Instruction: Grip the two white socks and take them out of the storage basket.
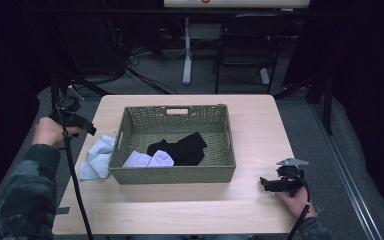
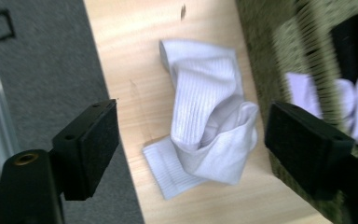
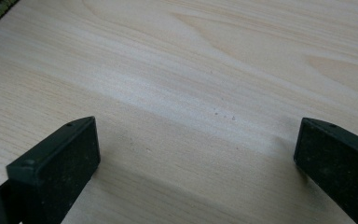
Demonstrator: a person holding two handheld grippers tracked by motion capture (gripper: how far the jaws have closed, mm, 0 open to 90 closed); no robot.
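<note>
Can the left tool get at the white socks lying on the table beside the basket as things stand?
Probably yes. The left tool hangs open right above the white socks, its jaws standing to either side of them with nothing over them. The basket wall sits close by one jaw and could crowd the descent.

A pale wooden bench [image 1: 190, 200] with a light grain carries two things directly. A woven green basket [image 1: 172, 175] with a handle slot in its far wall sits a little left of the middle. A crumpled white sock [image 1: 96, 157] lies flat on the wood just beside the basket's left wall, near the bench's left edge. The front and right stretches of the bench are bare wood.
</note>
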